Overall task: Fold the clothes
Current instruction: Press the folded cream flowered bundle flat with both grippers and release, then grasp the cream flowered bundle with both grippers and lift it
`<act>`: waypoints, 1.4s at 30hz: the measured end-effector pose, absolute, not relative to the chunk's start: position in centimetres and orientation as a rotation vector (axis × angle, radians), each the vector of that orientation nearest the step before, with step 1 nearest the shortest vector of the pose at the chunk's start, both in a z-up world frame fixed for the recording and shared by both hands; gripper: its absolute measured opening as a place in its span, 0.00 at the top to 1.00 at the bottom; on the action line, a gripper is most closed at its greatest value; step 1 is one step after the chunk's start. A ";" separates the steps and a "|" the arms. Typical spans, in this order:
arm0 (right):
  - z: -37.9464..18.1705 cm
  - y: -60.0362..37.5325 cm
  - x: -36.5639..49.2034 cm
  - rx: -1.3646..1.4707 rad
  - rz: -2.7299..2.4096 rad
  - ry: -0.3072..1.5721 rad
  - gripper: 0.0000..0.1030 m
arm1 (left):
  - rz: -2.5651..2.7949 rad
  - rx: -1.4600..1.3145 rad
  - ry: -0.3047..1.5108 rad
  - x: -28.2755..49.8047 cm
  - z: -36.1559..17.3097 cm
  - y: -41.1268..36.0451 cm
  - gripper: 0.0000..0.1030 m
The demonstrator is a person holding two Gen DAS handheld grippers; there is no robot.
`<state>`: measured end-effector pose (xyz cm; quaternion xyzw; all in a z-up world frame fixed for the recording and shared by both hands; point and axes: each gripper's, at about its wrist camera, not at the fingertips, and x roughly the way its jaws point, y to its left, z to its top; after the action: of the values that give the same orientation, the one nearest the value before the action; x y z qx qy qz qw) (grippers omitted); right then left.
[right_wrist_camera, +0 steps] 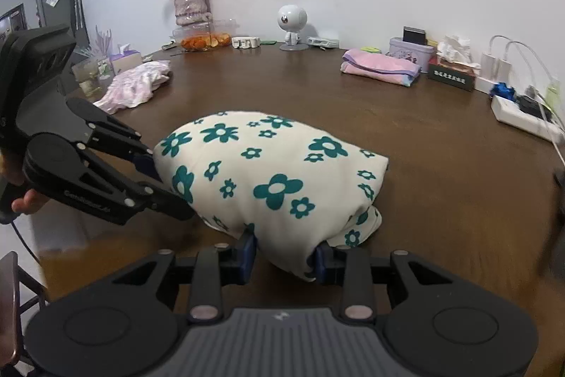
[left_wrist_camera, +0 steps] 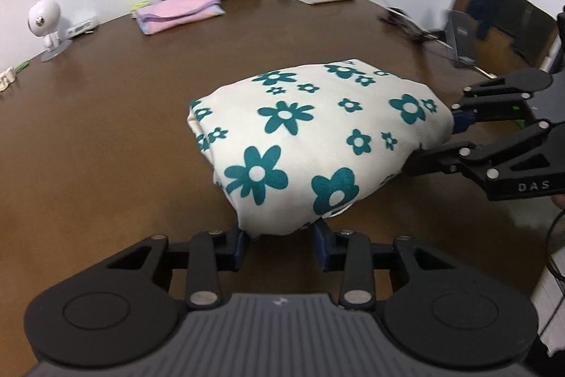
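A: How does the cloth (left_wrist_camera: 310, 140) look?
B: Cream with teal flowers, folded into a thick, puffy bundle on the brown table (left_wrist_camera: 106, 115), near its front edge

A: And the tongs?
B: The left tongs (left_wrist_camera: 280, 244) pinch its near edge, the right tongs (right_wrist_camera: 284, 258) grip the right end; each pair has cloth bunched between blue pads

A: Anything else?
B: A folded pink towel (right_wrist_camera: 381, 66) lies far back
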<state>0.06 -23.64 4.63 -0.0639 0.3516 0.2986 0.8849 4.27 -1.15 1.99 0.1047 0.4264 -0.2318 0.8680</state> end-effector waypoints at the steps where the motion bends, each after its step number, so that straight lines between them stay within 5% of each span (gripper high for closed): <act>1: 4.5 -23.5 1.3 -0.133 0.623 0.736 0.69 | -0.484 0.215 0.894 5.2 1.9 -1.1 0.65; 4: 4.2 -23.4 5.0 -0.127 0.615 0.748 0.68 | -0.470 0.165 0.901 7.9 1.9 -0.3 0.64; 7: 4.8 -24.2 6.8 -0.067 0.608 0.781 0.64 | -0.520 0.010 0.935 8.8 2.9 2.1 0.36; 9: 5.6 -25.8 6.8 0.027 0.625 0.778 0.48 | -0.549 -0.151 0.925 8.7 3.8 4.4 0.13; 11: 6.0 -27.9 7.1 0.203 0.631 0.780 0.28 | -0.555 -0.310 0.930 9.8 4.2 5.7 0.13; 15: 4.3 -29.6 10.8 0.502 0.537 0.863 0.28 | -0.436 -0.543 1.025 13.3 2.5 5.7 0.14; 19: 2.1 -28.9 12.3 0.562 0.473 0.942 0.45 | -0.390 -0.712 1.042 14.4 0.9 6.2 0.13; 20: 1.7 -28.7 12.5 0.569 0.476 0.949 0.47 | -0.390 -0.714 1.041 14.5 0.8 6.1 0.18; 21: 1.6 -28.4 12.5 0.562 0.477 0.946 0.48 | -0.391 -0.710 1.041 14.6 0.7 6.0 0.40; 22: 1.4 -28.3 12.4 0.562 0.475 0.942 0.54 | -0.401 -0.708 1.041 14.7 0.4 5.8 0.46; 29: 1.3 -27.7 11.6 0.531 0.502 0.886 0.83 | -0.436 -0.629 0.963 14.3 0.9 4.7 0.72; 42: 7.2 -28.1 16.2 0.490 0.545 0.732 0.86 | -0.515 -0.586 0.815 20.0 7.2 4.5 0.74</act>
<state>16.19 -28.12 7.18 0.2342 0.3499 0.2606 0.8688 20.03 4.47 7.24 -0.2776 0.3861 -0.2438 0.8452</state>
